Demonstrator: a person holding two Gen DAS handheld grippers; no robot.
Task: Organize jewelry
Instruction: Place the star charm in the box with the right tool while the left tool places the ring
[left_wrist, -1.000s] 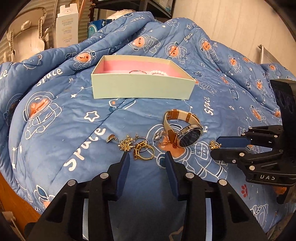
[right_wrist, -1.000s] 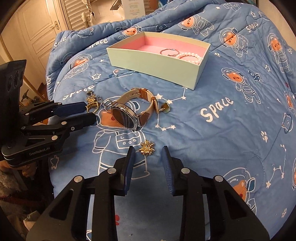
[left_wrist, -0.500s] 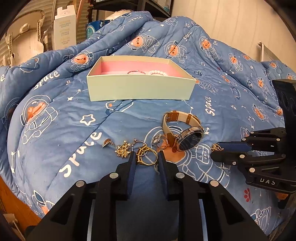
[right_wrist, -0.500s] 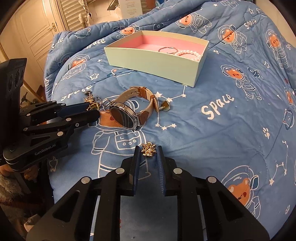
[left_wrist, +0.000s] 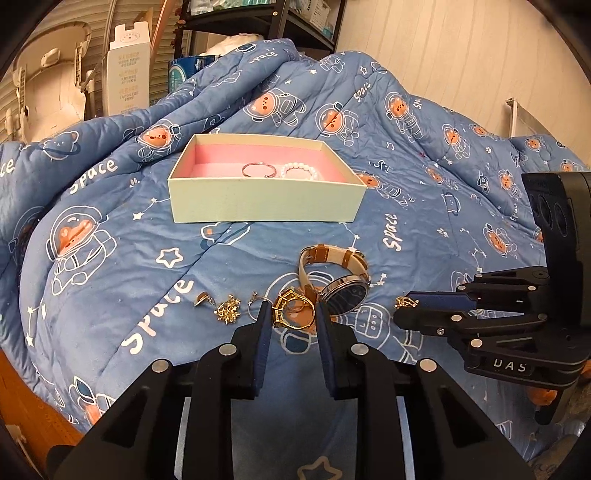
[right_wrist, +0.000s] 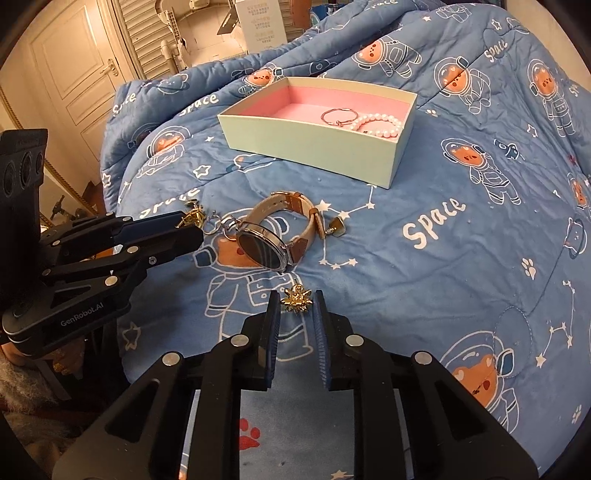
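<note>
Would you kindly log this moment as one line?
left gripper: just closed on gold ring | right gripper: just closed on gold charm | watch: on quilt

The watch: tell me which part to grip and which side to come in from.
Grip the tan strap of the watch on the far side of its loop. Come from above, with one tool finger inside the loop and one outside. The watch lies on its edge on the quilt, so the buckled strap forms an open ring facing up. The smooth round face is tilted and would probably slip.
</note>
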